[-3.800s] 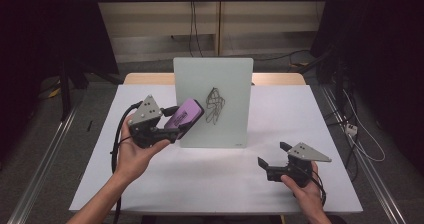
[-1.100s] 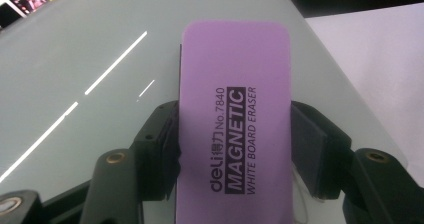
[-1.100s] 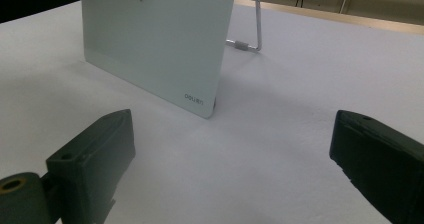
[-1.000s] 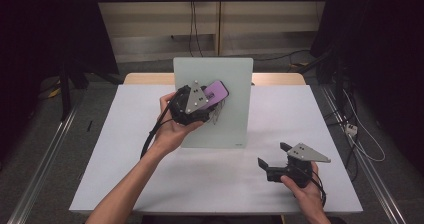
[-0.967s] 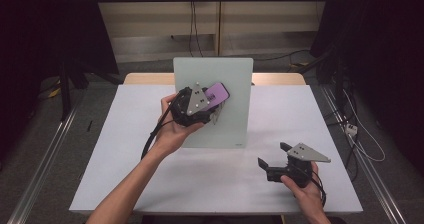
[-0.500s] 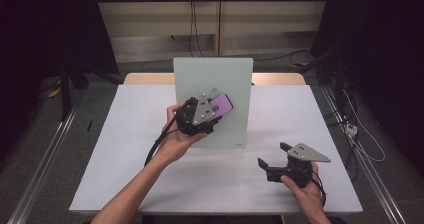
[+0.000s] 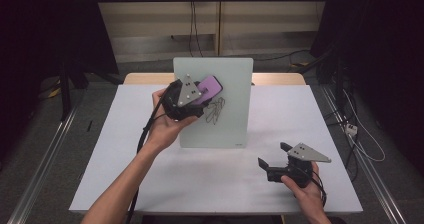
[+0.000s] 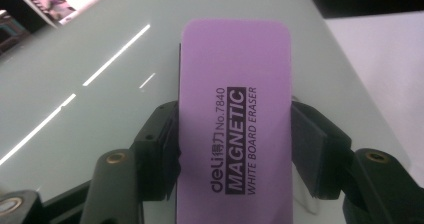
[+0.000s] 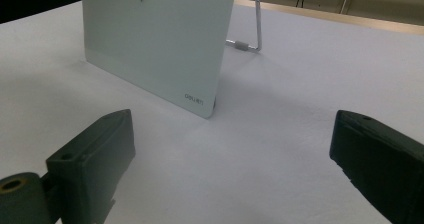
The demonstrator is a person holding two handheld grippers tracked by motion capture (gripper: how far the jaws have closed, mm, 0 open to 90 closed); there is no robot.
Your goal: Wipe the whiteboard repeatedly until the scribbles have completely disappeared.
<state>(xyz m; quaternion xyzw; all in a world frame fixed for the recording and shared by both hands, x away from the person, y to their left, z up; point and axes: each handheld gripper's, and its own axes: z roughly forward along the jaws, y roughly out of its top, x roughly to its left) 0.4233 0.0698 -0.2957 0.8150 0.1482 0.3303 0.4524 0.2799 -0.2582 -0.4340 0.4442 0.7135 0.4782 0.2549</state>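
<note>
My left gripper (image 7: 196, 95) is clamped on the purple eraser (image 8: 235, 124), both pads pressed against its long sides. I hold the eraser up against the face of the whiteboard (image 7: 227, 119), near its upper left, just above and left of the black scribble (image 7: 215, 109). The whiteboard stands upright at the far middle of the table (image 7: 125, 154). My right gripper (image 7: 272, 163) rests on the table at the near right, jaws spread wide with nothing between them.
</note>
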